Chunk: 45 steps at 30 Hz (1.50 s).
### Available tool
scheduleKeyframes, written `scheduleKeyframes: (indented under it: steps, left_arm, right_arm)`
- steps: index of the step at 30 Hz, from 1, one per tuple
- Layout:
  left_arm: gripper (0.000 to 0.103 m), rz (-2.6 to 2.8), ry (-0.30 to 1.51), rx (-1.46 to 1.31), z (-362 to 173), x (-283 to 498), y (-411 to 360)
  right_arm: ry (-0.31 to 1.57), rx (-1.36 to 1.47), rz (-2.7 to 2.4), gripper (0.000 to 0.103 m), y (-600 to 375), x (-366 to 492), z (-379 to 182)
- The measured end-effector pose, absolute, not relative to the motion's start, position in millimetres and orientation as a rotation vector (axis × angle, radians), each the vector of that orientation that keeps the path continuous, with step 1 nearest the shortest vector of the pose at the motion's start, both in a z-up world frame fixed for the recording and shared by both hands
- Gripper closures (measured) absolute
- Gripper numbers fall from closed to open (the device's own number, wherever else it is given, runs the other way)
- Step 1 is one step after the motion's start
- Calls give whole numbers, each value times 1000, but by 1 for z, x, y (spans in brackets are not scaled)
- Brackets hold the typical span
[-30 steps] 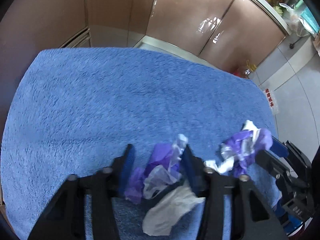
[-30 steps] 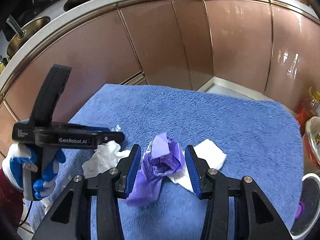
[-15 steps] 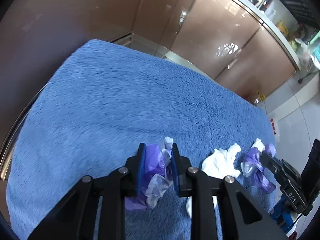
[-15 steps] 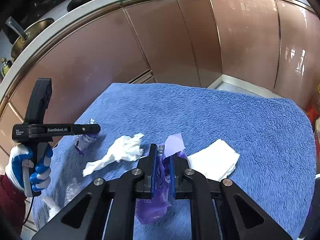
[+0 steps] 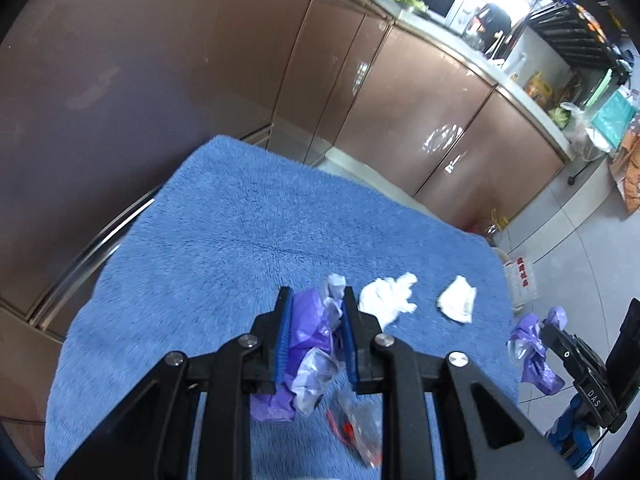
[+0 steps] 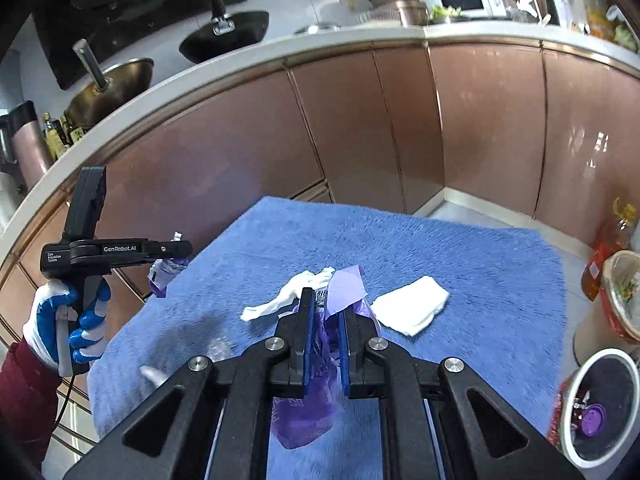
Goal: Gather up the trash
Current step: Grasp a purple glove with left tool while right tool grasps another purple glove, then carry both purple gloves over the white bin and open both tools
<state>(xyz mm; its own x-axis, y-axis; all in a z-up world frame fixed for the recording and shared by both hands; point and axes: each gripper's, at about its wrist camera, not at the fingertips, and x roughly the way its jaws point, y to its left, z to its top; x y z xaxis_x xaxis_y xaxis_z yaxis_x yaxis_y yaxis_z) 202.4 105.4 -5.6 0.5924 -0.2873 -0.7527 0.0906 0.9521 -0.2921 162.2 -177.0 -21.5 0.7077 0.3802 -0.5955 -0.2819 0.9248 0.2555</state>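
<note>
The left claw (image 5: 314, 334) is clamped on a crumpled purple bag (image 5: 308, 328) with pale film tangled in it; the wad bulges between the blue pads and hangs clear above the blue mat (image 5: 224, 248). A clear wrapper (image 5: 358, 424) with red print shows blurred under this claw. The right claw (image 6: 323, 342) is nearly closed, pinching a second purple bag (image 6: 316, 400), glossy and creased, that droops below the pads over the near part of the mat (image 6: 460, 264).

Lying on the mat beyond are two white pieces: a twisted tissue (image 6: 280, 300) just past the right claw's tips, and a folded napkin (image 6: 410, 306) to its right, apart from it. The left view shows the same tissue (image 5: 386, 296) and napkin (image 5: 458, 300).

Only the right view shows the gloved left hand (image 6: 66, 328) on its handle at the mat's left edge, a bin (image 6: 600, 404) at the lower right with a purple scrap inside, and pans on the cabinet top. Only the left view shows the clear wrapper and the tiled floor (image 5: 580, 240) past the mat.

Brown cabinets (image 6: 360, 140) stand behind.
</note>
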Motion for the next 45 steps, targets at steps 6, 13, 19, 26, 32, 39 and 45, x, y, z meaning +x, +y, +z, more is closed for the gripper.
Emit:
scheduleKeyframes:
  steps: [6, 13, 19, 26, 32, 39, 45]
  left_arm:
    - [82, -237, 844, -231, 26, 160, 100]
    - [82, -295, 786, -244, 51, 112, 77]
    - [82, -358, 749, -240, 70, 81, 48]
    - [82, -418, 724, -206, 89, 60, -3]
    - [82, -482, 775, -149, 84, 71, -71]
    - [82, -611, 882, -30, 49, 103, -199]
    - [82, -740, 978, 59, 6, 137, -321]
  right_arm:
    - [637, 140, 344, 93, -187, 115, 12]
    - [561, 118, 308, 93, -198, 56, 51]
    - [505, 128, 273, 93, -213, 8, 73]
    - [442, 174, 200, 93, -259, -28, 84]
    - [431, 212, 97, 93, -315, -35, 72]
    - [491, 279, -36, 93, -399, -15, 18]
    - [560, 331, -139, 93, -474, 12, -38]
